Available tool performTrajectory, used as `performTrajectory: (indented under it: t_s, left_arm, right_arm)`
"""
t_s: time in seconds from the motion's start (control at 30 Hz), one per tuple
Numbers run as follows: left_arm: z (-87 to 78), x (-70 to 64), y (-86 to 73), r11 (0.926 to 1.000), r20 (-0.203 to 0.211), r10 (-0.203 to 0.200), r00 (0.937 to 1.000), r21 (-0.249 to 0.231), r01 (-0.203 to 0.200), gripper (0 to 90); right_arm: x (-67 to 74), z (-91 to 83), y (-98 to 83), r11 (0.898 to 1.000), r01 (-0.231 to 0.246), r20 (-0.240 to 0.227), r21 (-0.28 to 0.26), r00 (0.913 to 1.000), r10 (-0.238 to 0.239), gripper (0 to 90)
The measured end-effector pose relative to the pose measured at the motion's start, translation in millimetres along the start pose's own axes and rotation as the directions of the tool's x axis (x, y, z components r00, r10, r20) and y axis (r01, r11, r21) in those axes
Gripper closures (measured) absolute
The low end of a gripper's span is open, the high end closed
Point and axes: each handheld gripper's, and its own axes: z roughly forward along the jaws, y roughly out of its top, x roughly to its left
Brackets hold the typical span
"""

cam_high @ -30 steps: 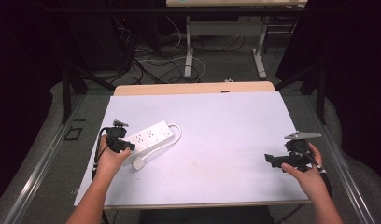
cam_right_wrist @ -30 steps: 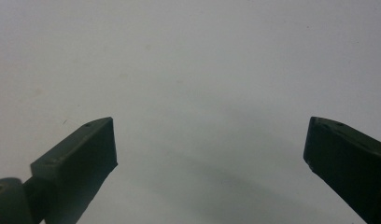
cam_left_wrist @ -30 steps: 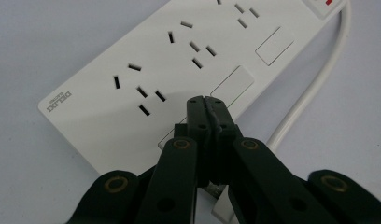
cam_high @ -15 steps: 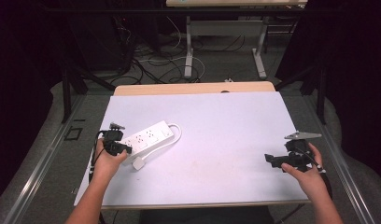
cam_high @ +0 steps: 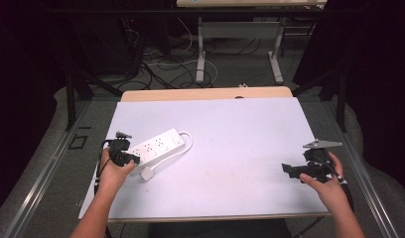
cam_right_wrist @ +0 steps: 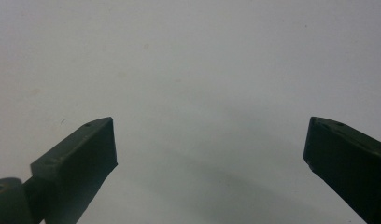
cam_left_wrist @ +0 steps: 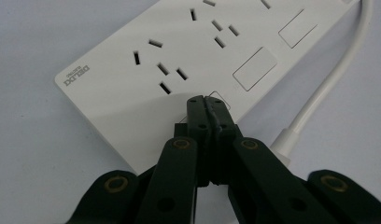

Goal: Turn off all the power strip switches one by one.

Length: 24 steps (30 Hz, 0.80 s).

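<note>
The white power strip (cam_high: 158,145) lies aslant on the left part of the bench (cam_high: 230,148), its white cable (cam_high: 188,141) looping round its far end and running back along its near side to the white plug (cam_high: 148,174), which rests just beside the strip. Over the last second the left gripper (cam_high: 127,157) has crept in along the near end of the strip, and in the left gripper view its jaws are pressed tight together with nothing between them, their joined tip (cam_left_wrist: 207,105) down on the strip's face at a small rocker switch (cam_left_wrist: 220,100), beside the first set of sockets. That reads as a press on the switch rather than a grasp, so the work in hand looks like toggling the strip, with the push either under way or just landing. The right gripper (cam_high: 302,170) has hardly moved; it hovers low near the right edge of the bench, jaws spread wide and empty over bare surface. Between the two lies a broad open stretch of bench. The strip sits close to the left edge, with the plug and cable crowding its near side.
</note>
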Motion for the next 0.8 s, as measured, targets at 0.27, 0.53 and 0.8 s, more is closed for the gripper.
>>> performTrajectory:
  t_s: [0.27, 0.53, 0.8]
  left_arm:
    - [-0.3, 1.6, -1.9, 0.9999, 0.01, 0.001, 0.9999, -0.013, -0.001, 90.0]
    - [0.1, 0.5, -0.5, 0.9998, 0.001, -0.012, 0.9999, -0.016, 0.012, 90.0]
    - [-2.3, 1.1, 2.8, 0.9995, 0.013, -0.013, 0.9998, -0.028, 0.013, 90.0]
  right_arm:
    - [0.4, 0.7, 0.2, 1.0, -0.006, 0.001, 0.001, 1.0, 0.006, 2.1]
    - [1.0, 2.6, 1.2, 1.0, 0.0, -0.008, 0.002, 1.0, 0.0, 2.1]
    - [-0.7, 2.8, -0.6, 1.0, -0.004, -0.002, 0.007, 1.0, 0.004, 2.1]
